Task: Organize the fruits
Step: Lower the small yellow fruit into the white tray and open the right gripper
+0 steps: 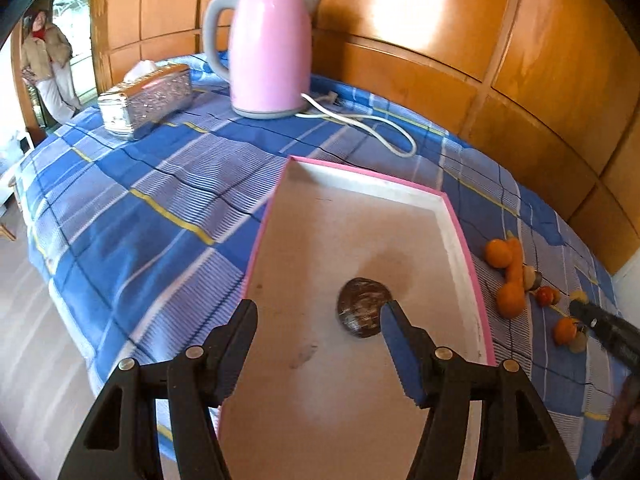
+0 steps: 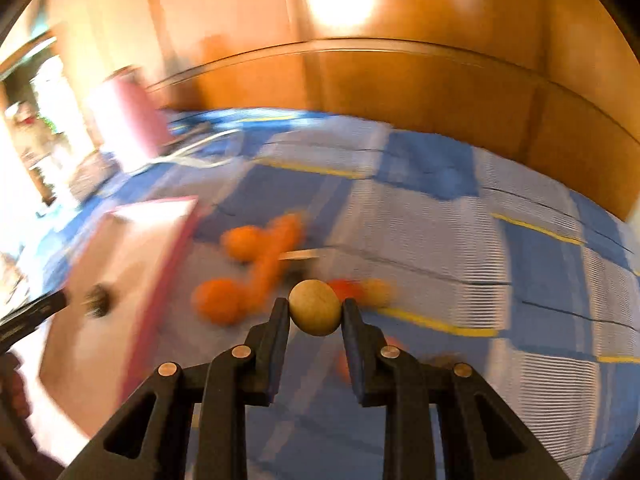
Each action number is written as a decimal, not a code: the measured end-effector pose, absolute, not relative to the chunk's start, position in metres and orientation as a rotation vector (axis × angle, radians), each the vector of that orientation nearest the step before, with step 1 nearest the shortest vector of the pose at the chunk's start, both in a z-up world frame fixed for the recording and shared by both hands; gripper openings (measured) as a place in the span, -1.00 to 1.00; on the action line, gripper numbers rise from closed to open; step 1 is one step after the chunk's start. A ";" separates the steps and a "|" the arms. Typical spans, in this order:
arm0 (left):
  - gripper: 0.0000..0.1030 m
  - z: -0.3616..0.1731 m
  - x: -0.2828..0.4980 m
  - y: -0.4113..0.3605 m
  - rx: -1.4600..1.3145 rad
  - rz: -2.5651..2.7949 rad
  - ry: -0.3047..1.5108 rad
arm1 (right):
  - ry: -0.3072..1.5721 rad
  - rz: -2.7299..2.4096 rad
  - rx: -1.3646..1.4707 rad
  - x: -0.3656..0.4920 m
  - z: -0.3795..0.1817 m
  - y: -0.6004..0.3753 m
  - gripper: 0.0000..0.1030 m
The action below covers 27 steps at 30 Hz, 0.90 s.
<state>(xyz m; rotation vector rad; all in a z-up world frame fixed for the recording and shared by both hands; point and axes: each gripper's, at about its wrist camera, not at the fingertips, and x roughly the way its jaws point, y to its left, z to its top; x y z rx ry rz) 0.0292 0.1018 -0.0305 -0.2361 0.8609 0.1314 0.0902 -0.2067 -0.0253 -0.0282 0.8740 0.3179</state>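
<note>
A pink-rimmed tray [image 1: 464, 236] lies on the blue checked cloth, with one dark brown round fruit [image 1: 363, 306] inside it. My left gripper [image 1: 318, 314] is open and empty above the tray, its right fingertip beside that fruit. My right gripper [image 2: 315, 308] is shut on a small tan round fruit [image 2: 315, 307] and holds it above the cloth. The right wrist view is blurred. Orange fruits [image 2: 222, 300] and a small red one [image 2: 345, 289] lie on the cloth right of the tray [image 2: 120, 264]. They also show in the left wrist view [image 1: 510, 298]. The right gripper's tip [image 1: 592, 318] shows there too.
A pink kettle [image 1: 269, 50] with a white cord [image 1: 372, 128] stands at the back of the table. A silver tissue box [image 1: 146, 98] sits to its left. A wooden panel wall [image 1: 440, 40] runs behind. A person [image 1: 46, 64] stands far left by the doorway.
</note>
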 end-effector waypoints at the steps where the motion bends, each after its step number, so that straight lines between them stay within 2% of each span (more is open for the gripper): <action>1: 0.26 -0.030 0.027 0.104 -0.238 0.136 0.857 | 0.879 0.349 -0.039 0.088 -0.027 -0.195 -0.49; 10: 0.26 -0.026 0.013 0.117 -0.232 0.168 0.845 | 0.956 0.597 -0.076 0.071 -0.048 -0.091 -0.47; 13: 0.26 -0.025 0.011 0.113 -0.226 0.160 0.846 | 0.976 0.603 -0.073 0.069 -0.054 -0.078 -0.38; 27: 0.26 -0.019 0.009 0.081 -0.172 0.065 0.834 | 0.925 0.425 -0.019 0.052 -0.050 -0.129 -0.33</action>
